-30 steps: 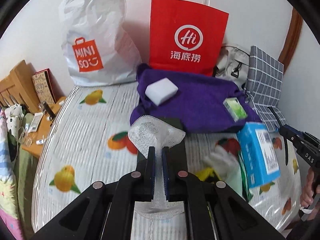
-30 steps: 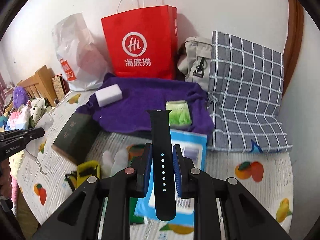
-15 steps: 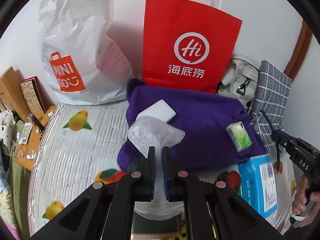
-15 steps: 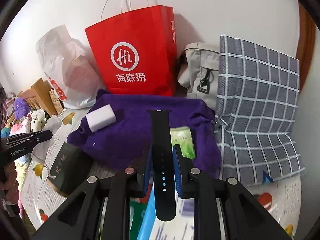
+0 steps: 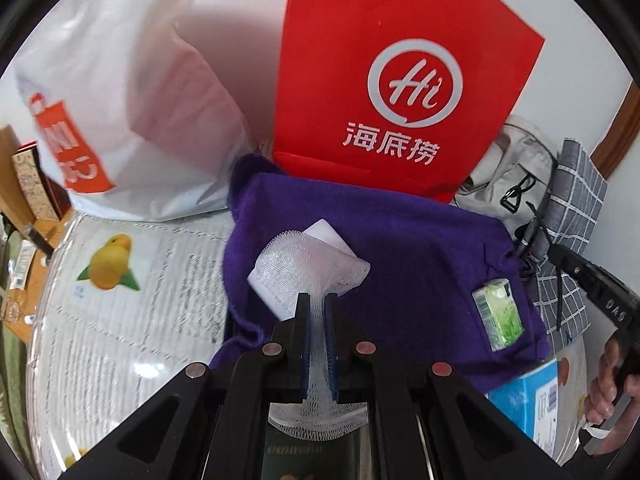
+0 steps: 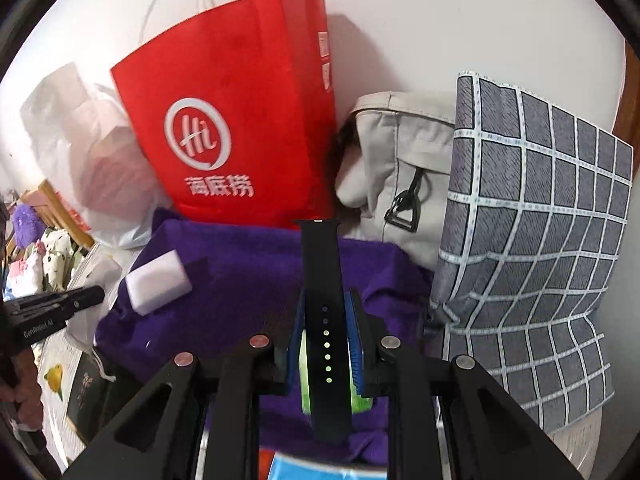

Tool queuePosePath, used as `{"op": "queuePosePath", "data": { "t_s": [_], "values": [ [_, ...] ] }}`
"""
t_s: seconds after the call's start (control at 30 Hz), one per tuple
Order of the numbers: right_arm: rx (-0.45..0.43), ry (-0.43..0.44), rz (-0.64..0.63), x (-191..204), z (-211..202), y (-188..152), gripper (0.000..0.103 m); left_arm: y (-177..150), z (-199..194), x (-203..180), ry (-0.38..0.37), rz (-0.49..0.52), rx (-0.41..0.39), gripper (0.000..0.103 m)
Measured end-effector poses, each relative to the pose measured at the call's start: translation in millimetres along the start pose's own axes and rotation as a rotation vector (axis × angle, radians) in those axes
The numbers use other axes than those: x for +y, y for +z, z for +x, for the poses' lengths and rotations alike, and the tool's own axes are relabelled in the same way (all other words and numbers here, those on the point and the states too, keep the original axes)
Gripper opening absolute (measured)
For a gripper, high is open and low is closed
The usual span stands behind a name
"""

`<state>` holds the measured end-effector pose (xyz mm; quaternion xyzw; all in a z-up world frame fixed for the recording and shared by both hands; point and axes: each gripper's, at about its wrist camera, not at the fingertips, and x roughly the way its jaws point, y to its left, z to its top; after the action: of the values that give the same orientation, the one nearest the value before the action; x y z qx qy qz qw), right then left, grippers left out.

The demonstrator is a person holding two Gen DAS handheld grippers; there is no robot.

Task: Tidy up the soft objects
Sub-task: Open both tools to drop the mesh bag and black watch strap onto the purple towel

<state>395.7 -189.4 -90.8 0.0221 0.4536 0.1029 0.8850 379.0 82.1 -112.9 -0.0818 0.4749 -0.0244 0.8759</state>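
Observation:
My left gripper is shut on a white foam net sleeve, held over the near edge of a purple cloth. A white sponge block lies on the cloth just behind the net; it also shows in the right wrist view. A green tissue pack lies on the cloth's right side. My right gripper is shut on a black watch strap, held upright over the purple cloth and the green pack.
A red paper bag and a white plastic bag stand against the wall behind the cloth. A grey pouch and a checked cushion sit at the right. A blue box and a dark book lie on the fruit-print table cover.
Both grippers have moved forward toward the purple cloth and the bags, each still holding its object. The cloth and sponge now appear larger and closer.

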Motion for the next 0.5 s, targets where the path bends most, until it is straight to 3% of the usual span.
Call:
{"op": "queuePosePath", "data": {
  "t_s": [0.2,0.5],
  "values": [
    [0.017,0.021,0.043,-7,21,3,0.02,8,20,-3,-0.022,0.011,0.023,0.007],
    [0.11,0.019,0.062,-12,58,-6,0.02,10,30,0,-0.037,0.034,0.046,0.007]
  ]
}}
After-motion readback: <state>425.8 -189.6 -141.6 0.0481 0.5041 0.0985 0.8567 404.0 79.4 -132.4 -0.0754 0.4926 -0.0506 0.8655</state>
